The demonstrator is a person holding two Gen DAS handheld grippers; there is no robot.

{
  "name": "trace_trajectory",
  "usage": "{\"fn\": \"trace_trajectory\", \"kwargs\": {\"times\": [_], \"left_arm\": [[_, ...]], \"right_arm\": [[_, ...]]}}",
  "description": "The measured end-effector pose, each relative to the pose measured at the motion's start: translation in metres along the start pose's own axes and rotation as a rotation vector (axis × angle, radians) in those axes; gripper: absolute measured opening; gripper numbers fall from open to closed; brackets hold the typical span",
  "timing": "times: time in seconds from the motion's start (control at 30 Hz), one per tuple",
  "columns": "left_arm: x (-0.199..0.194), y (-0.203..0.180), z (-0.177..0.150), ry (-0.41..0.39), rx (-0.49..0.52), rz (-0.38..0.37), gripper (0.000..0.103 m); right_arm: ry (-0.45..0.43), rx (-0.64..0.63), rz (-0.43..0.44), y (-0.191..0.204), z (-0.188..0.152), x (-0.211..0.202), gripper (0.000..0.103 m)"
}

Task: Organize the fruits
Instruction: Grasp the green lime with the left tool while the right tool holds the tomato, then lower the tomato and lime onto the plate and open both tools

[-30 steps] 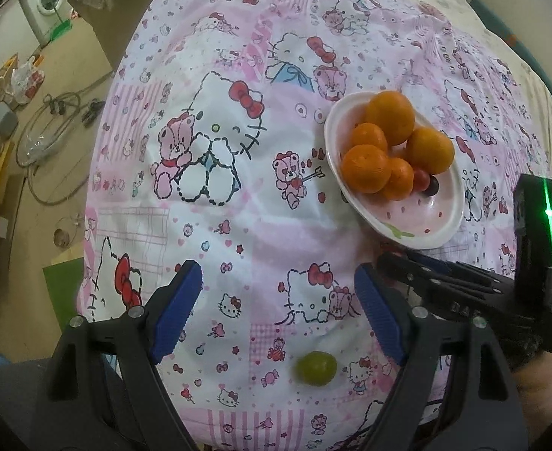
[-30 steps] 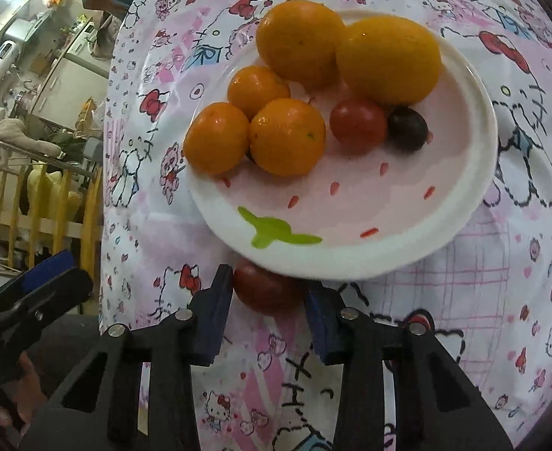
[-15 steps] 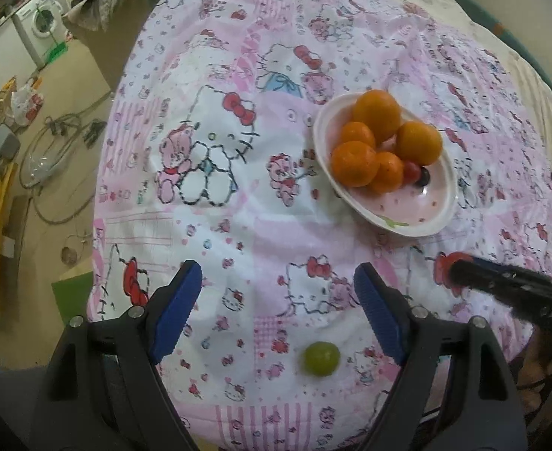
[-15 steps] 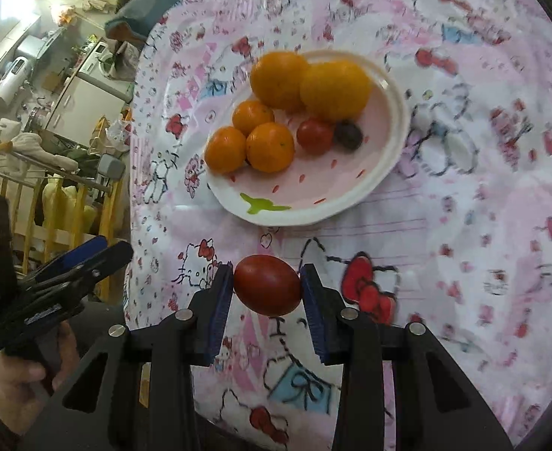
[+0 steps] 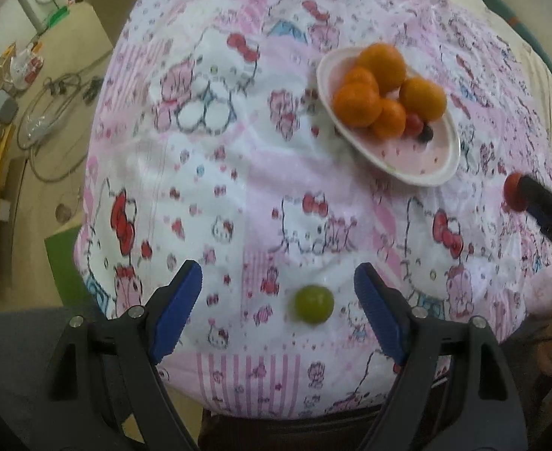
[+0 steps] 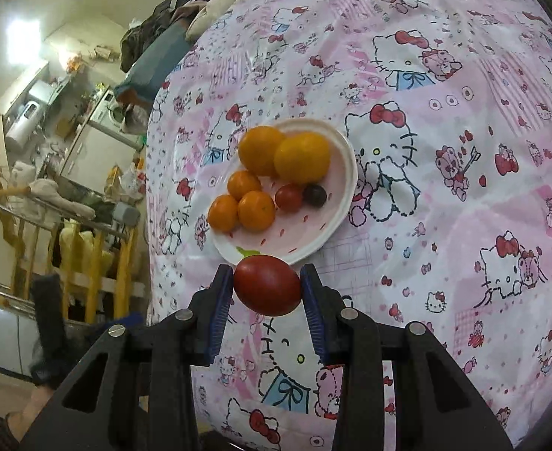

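Across the bed lies a pink cartoon-cat quilt (image 6: pixel 445 195), and on it sits a white plate (image 6: pixel 341 158) with red flecks, bearing five oranges (image 6: pixel 302 158), a small red tomato (image 6: pixel 289 197) and a dark berry (image 6: pixel 314 194) just beside it. Above the quilt the left gripper (image 5: pixel 277 304) hangs with its jaws wide apart, gripping nothing; a green grape (image 5: pixel 313 303) lies on the cloth between them. Near the plate's edge, the right gripper (image 6: pixel 267 290) is clamped on a red plum tomato (image 6: pixel 267 290), lifted clear of the quilt.

My left wrist view looks steeply down; my right looks slantwise; both share the plate (image 5: pixel 441 173) (image 6: pixel 345 188) around twelve o'clock.
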State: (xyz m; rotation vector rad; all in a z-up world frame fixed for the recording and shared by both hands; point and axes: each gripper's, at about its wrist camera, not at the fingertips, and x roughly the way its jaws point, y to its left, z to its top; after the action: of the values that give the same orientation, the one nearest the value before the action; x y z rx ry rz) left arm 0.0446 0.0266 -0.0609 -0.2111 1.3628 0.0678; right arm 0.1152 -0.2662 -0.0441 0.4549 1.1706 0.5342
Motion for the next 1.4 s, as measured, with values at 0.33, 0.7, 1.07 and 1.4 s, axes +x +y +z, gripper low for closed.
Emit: {"fn": "trace_trajectory", "kwargs": {"times": [0.33,0.7,1.07,1.4], "left_arm": [[0.031,-0.035,-0.029,0.1,0.101,-0.009,0.063],[0.048,-0.038,-0.036,0.096,0.06,0.02,0.024],[0.002,-0.046,-0.001,-0.004,0.101,-0.05,0.023],[0.004,-0.075,0.055,-0.076,0.156,-0.068,0.023]], "right_arm": [[-0.017,0.015,0.023,-0.002,0.001,-0.011,0.039],[-0.016,0.018,0.022,-0.004,0.0,-0.011,0.039],[-0.014,0.035,0.024,-0.008,0.003,-0.011,0.039],[-0.007,0.033,-0.015,-0.018,0.03,0.0,0.039]]}}
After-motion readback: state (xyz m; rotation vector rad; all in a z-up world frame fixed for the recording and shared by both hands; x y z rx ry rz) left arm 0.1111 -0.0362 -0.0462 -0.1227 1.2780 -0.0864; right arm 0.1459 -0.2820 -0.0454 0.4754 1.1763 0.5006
